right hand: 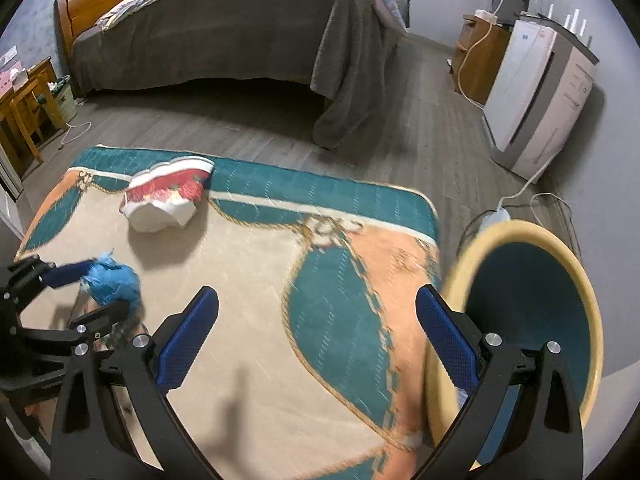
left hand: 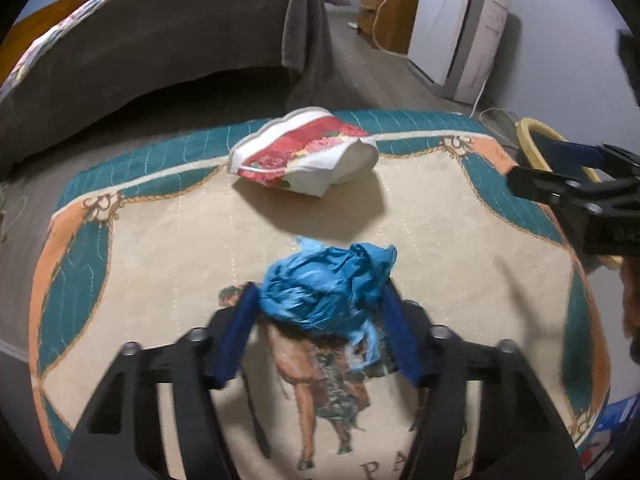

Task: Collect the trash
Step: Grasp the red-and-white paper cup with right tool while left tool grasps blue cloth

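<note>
Item 1: blue crumpled wad (left hand: 328,284), on rug (left hand: 440,220) centre, my left gripper (left hand: 318,316) clamped on it, pads pressing both sides, tilted steeply down. Item 2: floral wrapper (left hand: 304,152), farther back, untouched. Right gripper (right hand: 316,344) wide open, empty, beside yellow-rimmed bin (right hand: 540,312), prob. the drop spot.
</note>
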`<state>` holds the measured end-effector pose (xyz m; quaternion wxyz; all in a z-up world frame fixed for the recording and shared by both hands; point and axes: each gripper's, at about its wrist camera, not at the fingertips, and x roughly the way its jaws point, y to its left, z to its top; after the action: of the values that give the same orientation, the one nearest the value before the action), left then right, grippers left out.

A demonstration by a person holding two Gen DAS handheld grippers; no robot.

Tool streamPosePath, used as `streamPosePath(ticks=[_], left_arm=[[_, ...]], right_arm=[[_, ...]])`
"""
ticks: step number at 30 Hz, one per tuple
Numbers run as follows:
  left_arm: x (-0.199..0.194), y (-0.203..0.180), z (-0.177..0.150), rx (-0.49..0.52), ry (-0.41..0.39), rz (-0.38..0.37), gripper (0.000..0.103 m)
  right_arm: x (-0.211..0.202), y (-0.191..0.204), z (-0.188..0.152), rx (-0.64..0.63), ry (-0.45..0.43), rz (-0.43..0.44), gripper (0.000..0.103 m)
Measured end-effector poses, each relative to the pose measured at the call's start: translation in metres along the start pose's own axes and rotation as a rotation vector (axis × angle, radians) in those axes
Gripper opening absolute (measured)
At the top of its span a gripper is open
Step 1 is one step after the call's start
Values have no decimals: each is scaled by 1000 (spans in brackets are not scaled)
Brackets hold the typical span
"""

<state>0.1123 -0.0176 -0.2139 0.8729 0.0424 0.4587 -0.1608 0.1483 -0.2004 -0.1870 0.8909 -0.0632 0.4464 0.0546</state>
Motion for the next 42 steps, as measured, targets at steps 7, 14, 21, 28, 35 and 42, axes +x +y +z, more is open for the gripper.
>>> streamPosePath(ticks=[7,14,21,28,35,42], left_arm=[[-17,38,-1,-40,-49,88,53],[-28,69,-3,-100,-84,134,53],[-26,79,-5,-128,-71,128,53],[-24,83,-2,-152,-65,119,53],[-25,86,-2,-150,-61,116,53],[-34,75,2,-133,-90,109,53]], right_arm=[[12,38,31,-27,-28,72,97],[32,85,59,-70,-16,151,97],[64,104,75,-75,42,147,97],[85,103,67,-45,115,183,96],[67,113,55,-86,82,238,47],[32,105,45,-133,12,203,12]])
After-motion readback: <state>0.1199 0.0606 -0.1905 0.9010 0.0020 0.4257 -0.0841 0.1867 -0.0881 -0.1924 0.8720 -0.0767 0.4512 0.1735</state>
